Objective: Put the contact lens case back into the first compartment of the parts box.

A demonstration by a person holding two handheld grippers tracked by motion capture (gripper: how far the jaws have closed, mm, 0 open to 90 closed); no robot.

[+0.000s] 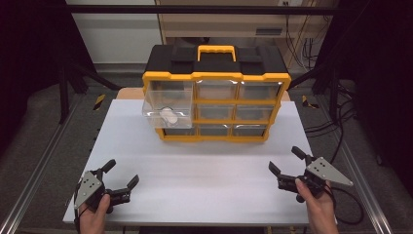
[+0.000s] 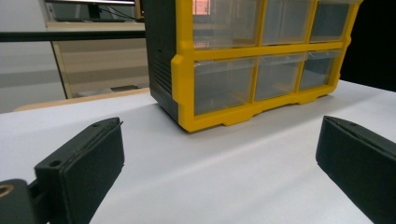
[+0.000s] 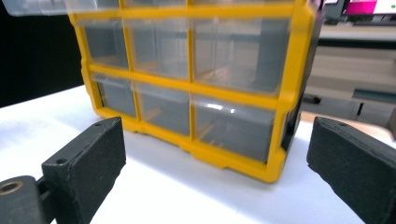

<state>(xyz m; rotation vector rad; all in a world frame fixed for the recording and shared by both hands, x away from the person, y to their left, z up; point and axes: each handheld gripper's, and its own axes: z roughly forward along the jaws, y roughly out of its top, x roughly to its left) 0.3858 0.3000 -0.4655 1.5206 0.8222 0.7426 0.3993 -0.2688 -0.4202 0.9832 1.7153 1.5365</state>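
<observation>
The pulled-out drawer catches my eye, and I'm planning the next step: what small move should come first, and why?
Probably bring the left claw toward the top-left drawer: it stands pulled out with a white object inside, and both claws rest open, holding nothing.

Small white object (image 1: 169,115) in pulled-out clear drawer (image 1: 167,104): too small and blurred to identify. Contents of other drawers unreadable behind cloudy fronts. Organizer (image 2: 261,60) cut by top edge in left gripper view, upper row lost; same in right gripper view, top and left edges clip it (image 3: 196,79). Person's forearms cut by bottom edge of high view. Worktop (image 1: 204,165) near edge partly hidden behind hands. Background beyond worktop dark, details indistinct.
</observation>
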